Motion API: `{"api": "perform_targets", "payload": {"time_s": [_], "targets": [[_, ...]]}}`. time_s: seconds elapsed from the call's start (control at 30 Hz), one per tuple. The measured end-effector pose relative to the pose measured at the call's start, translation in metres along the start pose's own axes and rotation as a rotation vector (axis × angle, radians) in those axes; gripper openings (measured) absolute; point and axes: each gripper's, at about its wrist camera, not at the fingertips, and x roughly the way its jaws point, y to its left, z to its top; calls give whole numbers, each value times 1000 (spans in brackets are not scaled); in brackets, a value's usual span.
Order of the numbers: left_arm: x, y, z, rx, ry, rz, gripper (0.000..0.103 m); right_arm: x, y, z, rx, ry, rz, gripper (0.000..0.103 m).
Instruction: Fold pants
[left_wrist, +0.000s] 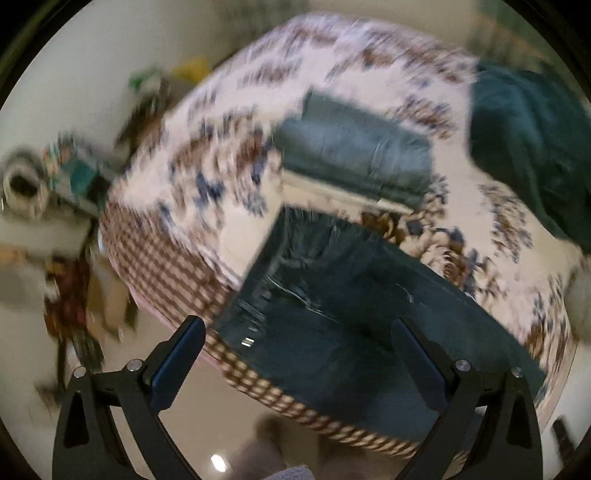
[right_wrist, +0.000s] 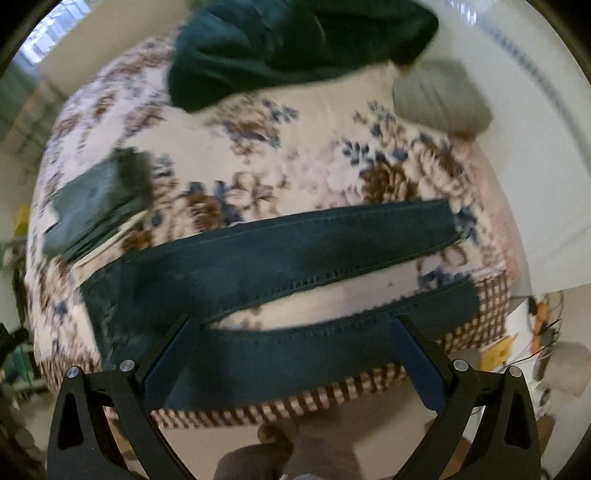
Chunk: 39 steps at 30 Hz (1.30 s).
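Observation:
Dark blue jeans (right_wrist: 280, 258) lie spread flat on a flower-patterned bed (right_wrist: 295, 166), their two legs pointing right with a gap between them. In the left wrist view the waist end of the jeans (left_wrist: 332, 314) lies at the bed's near edge. My left gripper (left_wrist: 299, 328) is open and empty, hovering above the waist. My right gripper (right_wrist: 295, 328) is open and empty, above the nearer leg (right_wrist: 295, 354). Both views are blurred.
A folded stack of dark clothes (left_wrist: 354, 155) (right_wrist: 96, 203) lies further back on the bed. A dark green blanket (right_wrist: 288, 48) (left_wrist: 532, 147) and a grey pillow (right_wrist: 439, 99) lie at the far side. Clutter (left_wrist: 66, 206) stands on the floor beside the bed.

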Motion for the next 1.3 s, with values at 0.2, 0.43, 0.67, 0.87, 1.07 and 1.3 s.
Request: {"api": "perform_targets", "payload": {"time_s": [0.2,0.43,0.67,0.87,1.07,1.3], "targets": [[140,-24,51,-248,245,-18,103,140,-24,68,118,97,-56,103],[264,-49,98,-429,363,-14,103,248,-55,94,255,175,-132,103],[321,-64,109,-397,413,96,103,292,-81,102,350,214,-187,103],[315,-66,105,-331,348,123,83,309,-106,114,492,253,-193,103],[281,-63,107,-259,265,7,20,336,-110,120,576,329,-222,103],[211,-20,79,-287,157,-203,7,332,-116,98,689,343,-145,55]]}}
